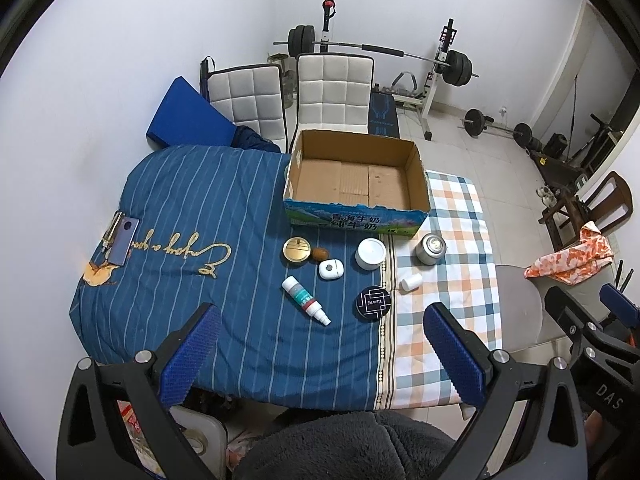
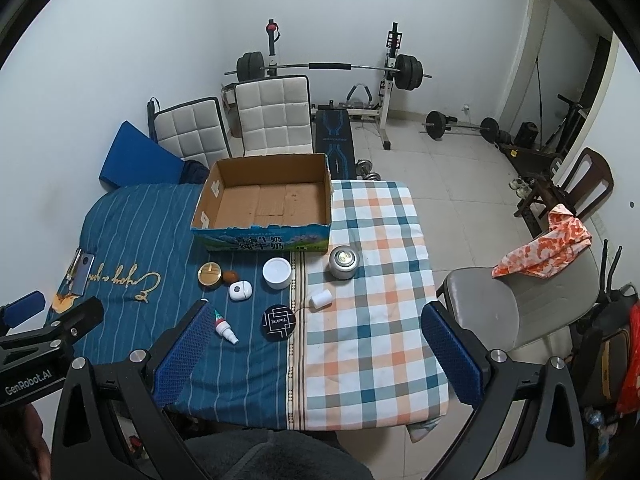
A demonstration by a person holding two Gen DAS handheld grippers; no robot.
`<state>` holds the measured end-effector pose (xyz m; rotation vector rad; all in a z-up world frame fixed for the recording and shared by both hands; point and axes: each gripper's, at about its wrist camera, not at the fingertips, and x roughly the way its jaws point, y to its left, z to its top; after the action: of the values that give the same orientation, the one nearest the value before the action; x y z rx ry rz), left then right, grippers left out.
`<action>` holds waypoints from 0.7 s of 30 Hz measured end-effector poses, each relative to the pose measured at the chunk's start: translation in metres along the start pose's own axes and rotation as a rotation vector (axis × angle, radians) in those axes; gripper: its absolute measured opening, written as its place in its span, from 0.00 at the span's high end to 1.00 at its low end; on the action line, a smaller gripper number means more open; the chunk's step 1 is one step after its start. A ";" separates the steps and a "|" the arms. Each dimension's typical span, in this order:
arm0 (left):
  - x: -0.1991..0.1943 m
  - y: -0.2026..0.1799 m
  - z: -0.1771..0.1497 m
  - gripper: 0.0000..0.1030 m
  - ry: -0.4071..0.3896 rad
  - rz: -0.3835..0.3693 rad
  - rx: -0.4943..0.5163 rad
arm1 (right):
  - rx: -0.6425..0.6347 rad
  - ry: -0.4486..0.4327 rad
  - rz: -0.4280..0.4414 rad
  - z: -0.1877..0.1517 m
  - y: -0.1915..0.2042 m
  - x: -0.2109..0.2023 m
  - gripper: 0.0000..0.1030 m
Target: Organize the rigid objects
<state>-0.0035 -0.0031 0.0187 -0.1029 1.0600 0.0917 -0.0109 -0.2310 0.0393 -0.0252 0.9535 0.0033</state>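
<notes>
An empty cardboard box [image 1: 356,180] [image 2: 264,204] stands at the far side of the cloth-covered table. In front of it lie a gold round tin [image 1: 297,251] [image 2: 210,274], a small brown ball [image 1: 319,254], a white case [image 1: 331,269] [image 2: 240,291], a white jar [image 1: 371,254] [image 2: 277,273], a silver can [image 1: 431,249] [image 2: 344,262], a small white bottle [image 1: 411,281] [image 2: 321,299], a black round compact [image 1: 373,303] [image 2: 279,321] and a spray bottle [image 1: 306,300] [image 2: 224,326]. My left gripper [image 1: 320,320] and right gripper [image 2: 316,320] are both open, empty, above the near table edge.
A phone [image 1: 125,241] lies at the table's left. Two white chairs [image 1: 332,92] stand behind the table, a grey chair [image 2: 520,312] with an orange cloth at right. A barbell rack [image 2: 332,68] and weights fill the back of the room.
</notes>
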 end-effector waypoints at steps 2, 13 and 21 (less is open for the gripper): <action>-0.001 -0.001 0.000 0.00 -0.005 0.000 0.004 | 0.006 0.000 -0.001 0.001 -0.001 -0.001 0.00; -0.002 -0.005 0.001 0.00 -0.010 0.002 0.010 | 0.023 -0.004 -0.012 0.000 -0.007 -0.001 0.00; -0.002 -0.010 0.002 0.00 -0.010 0.002 0.013 | 0.028 -0.005 -0.017 -0.001 -0.011 0.000 0.00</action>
<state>-0.0018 -0.0129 0.0217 -0.0895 1.0502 0.0871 -0.0113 -0.2420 0.0390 -0.0079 0.9486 -0.0257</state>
